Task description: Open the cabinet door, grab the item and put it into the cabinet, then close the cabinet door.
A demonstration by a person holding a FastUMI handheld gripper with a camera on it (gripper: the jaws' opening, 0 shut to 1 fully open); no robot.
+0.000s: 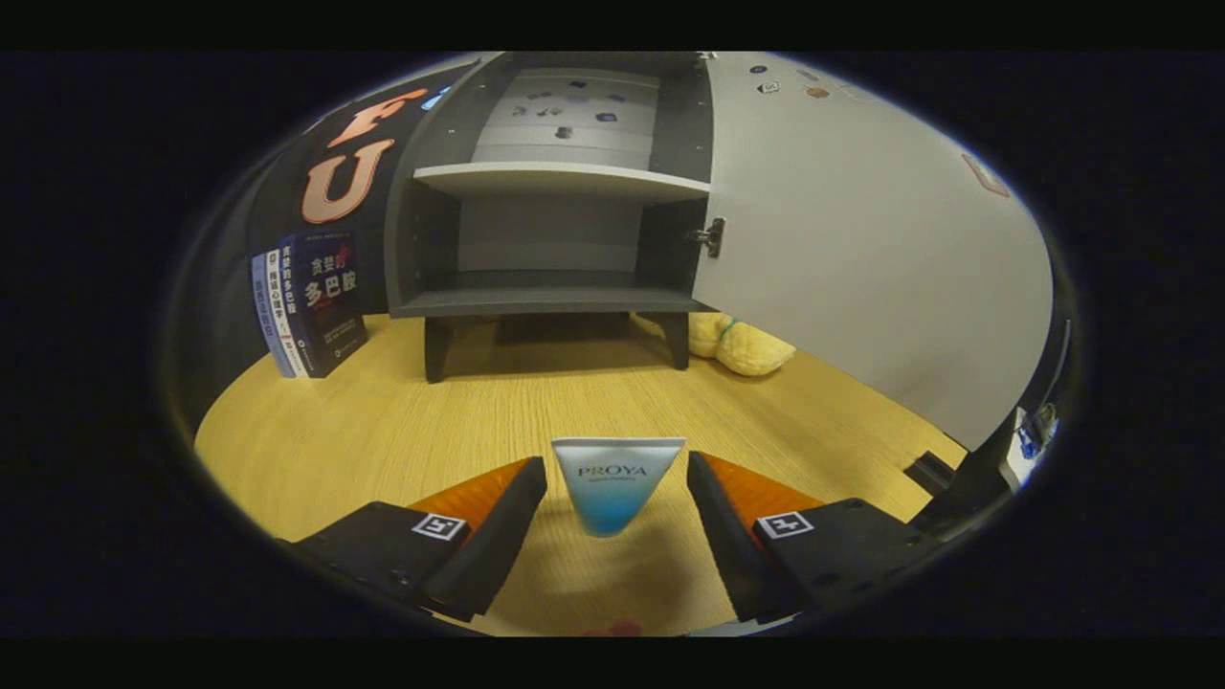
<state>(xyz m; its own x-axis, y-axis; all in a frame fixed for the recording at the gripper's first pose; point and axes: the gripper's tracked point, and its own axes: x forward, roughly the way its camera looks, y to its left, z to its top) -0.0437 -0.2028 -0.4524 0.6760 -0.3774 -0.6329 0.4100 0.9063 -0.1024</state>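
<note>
A small white tube fading to blue at its lower end [617, 483] stands on the wooden table [383, 431], right between my two fingers. My gripper [615, 467] is open, with a narrow gap left on each side of the tube, so neither finger presses on it. Beyond the fingers stands a grey cabinet [550, 301] on short dark legs. Its door [861, 258] is swung wide open to the right. A middle shelf [560, 180] divides the cabinet, and the lower compartment holds nothing.
Several books [311, 301] stand upright left of the cabinet against the booth wall. A yellow plush toy [742, 346] lies by the cabinet's right leg, under the open door. Bare tabletop lies between the tube and the cabinet.
</note>
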